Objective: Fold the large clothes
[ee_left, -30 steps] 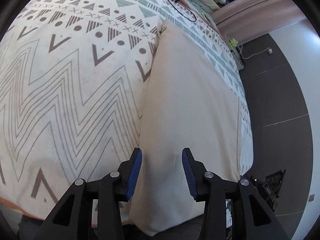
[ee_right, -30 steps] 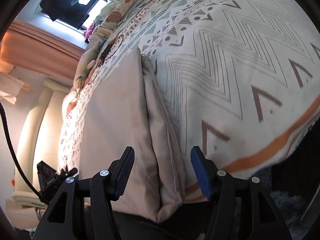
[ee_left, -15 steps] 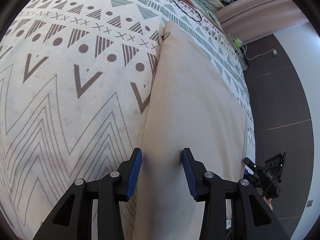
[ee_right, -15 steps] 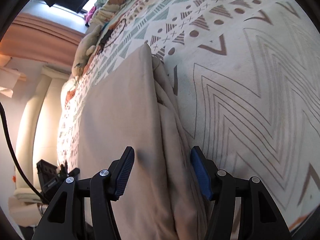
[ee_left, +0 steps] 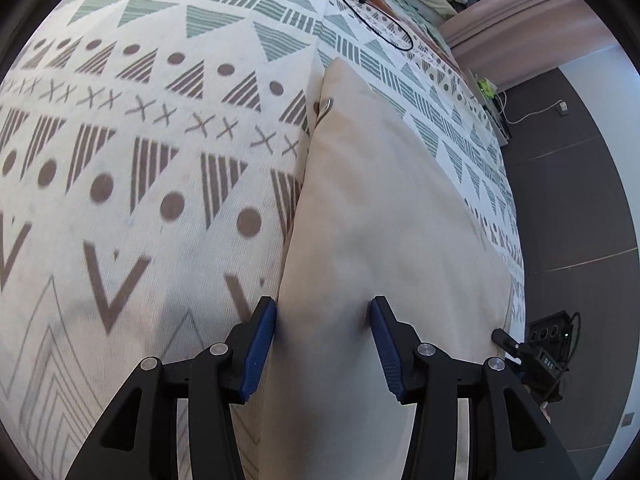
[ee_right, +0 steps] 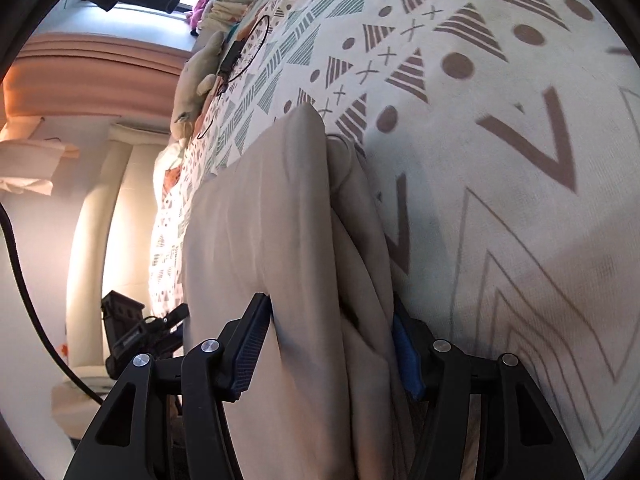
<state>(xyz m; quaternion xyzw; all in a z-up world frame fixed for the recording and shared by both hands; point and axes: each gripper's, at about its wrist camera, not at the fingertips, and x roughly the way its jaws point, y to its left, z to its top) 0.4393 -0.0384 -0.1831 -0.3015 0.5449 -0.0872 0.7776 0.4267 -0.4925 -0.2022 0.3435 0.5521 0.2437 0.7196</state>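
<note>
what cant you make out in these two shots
- Near end of the beige garment: left wrist view, cut off by the bottom edge.
- Garment's underside: both views, hidden against the patterned bedspread.
- Right gripper far pad: right wrist view, half buried by fabric folds.

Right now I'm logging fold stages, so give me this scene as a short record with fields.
garment: beige garment, folded into a long strip
surface: patterned bedspread
left hand-held gripper: open, fingers astride the near end
right hand-held gripper: open, fingers astride the layered edge
also on bed: black cable, far end
</note>
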